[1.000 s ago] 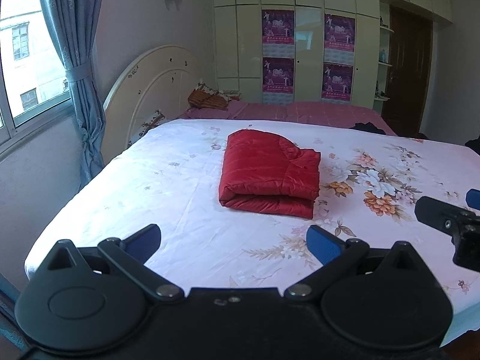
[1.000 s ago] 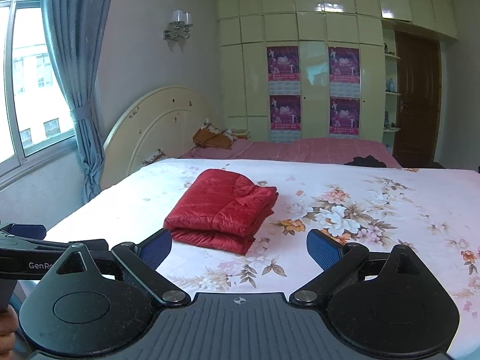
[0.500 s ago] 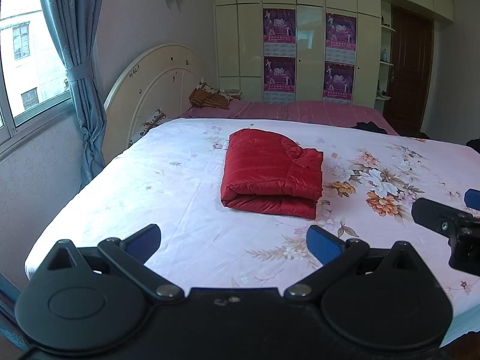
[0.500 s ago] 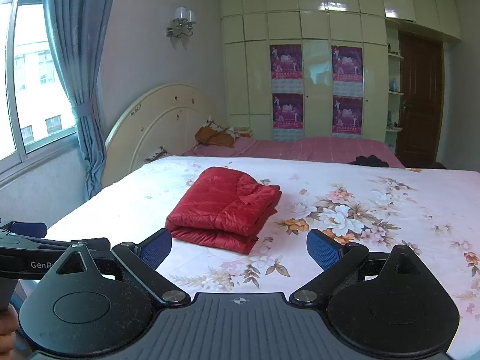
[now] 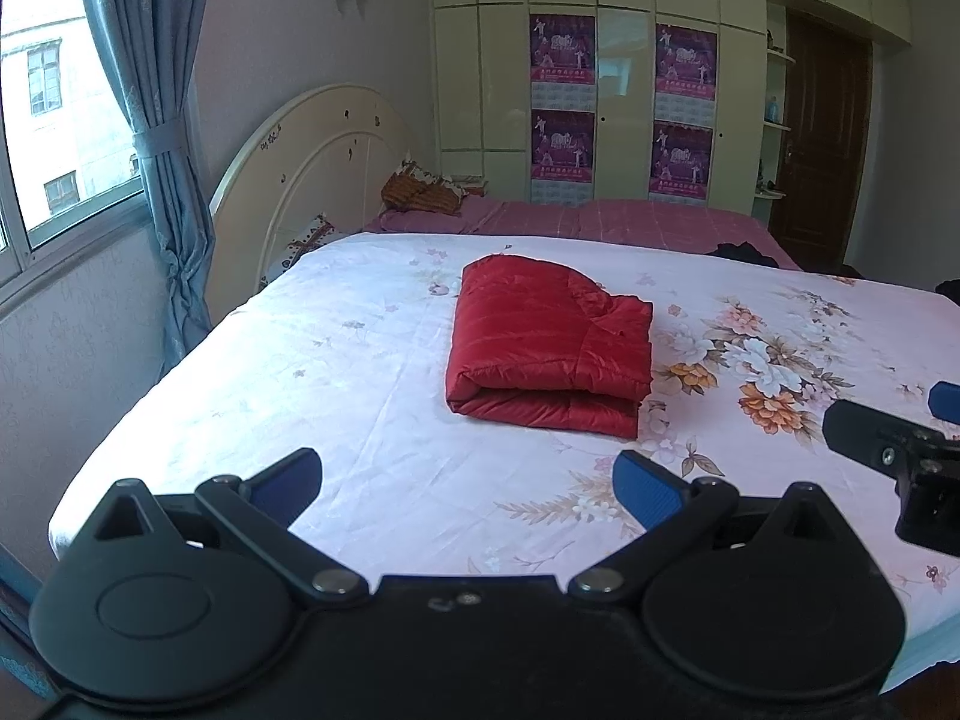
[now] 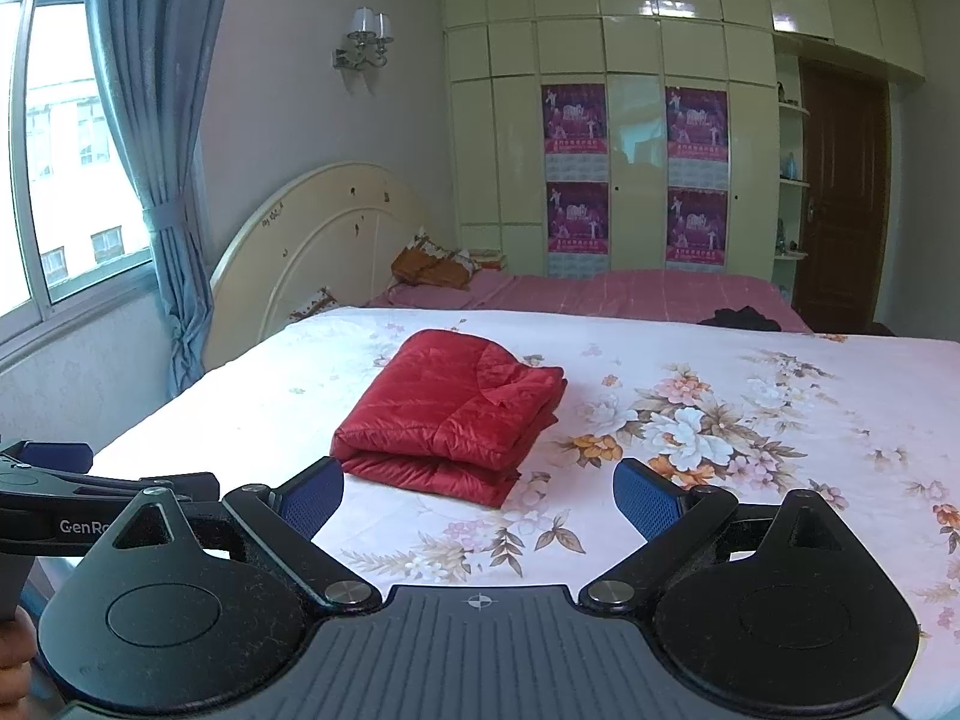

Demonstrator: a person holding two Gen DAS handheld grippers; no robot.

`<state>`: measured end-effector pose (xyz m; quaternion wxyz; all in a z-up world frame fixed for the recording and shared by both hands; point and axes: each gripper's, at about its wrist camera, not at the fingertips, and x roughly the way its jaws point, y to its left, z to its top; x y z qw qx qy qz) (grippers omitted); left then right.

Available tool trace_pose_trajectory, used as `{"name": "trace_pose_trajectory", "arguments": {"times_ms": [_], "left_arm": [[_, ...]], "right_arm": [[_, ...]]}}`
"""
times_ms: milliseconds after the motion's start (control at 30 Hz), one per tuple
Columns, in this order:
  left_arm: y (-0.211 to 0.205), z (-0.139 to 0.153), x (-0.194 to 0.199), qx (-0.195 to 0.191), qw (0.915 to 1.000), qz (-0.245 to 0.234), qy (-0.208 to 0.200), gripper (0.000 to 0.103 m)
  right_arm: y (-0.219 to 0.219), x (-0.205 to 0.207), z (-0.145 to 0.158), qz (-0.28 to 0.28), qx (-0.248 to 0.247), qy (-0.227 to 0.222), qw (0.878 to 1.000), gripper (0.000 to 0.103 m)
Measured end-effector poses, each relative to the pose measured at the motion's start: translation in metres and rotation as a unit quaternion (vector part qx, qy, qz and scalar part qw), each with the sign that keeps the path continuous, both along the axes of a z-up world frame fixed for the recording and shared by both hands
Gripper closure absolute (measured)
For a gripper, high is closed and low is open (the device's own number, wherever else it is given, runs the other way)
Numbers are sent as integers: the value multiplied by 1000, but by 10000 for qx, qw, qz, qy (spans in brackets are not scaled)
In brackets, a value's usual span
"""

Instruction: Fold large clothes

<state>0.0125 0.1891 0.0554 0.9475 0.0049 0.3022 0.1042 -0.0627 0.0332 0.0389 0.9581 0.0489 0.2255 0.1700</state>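
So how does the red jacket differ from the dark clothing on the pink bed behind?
The red jacket is folded into a neat layered rectangle; the dark clothing lies in a loose heap. The jacket lies on the floral sheet, nearer both open grippers; the dark clothing lies on the pink bed. Neither is held.

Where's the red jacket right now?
The red jacket lies folded mid-bed on the floral sheet, ahead of both open grippers, untouched.

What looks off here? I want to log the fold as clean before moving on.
Little stands out. The red jacket lies folded on the floral bed sheet, though its far right corner looks slightly bunched. Left gripper and right gripper are open, clear of it.
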Motion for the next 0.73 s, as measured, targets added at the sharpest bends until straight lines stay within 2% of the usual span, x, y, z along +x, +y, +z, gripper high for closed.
{"name": "trace_pose_trajectory", "arguments": {"times_ms": [300, 467, 567, 733], "left_arm": [[2, -4, 8, -22, 10000, -7, 61, 0], [5, -9, 17, -80, 9997, -170, 141, 0], [9, -13, 26, -194, 9992, -290, 203, 3], [16, -22, 48, -293, 9990, -260, 237, 0]], "right_arm": [[4, 10, -4, 62, -32, 57, 10000, 7], [6, 18, -8, 56, -68, 109, 9999, 7], [5, 25, -13, 23, -102, 166, 9998, 7], [1, 41, -25, -116, -184, 340, 9992, 7]]}}
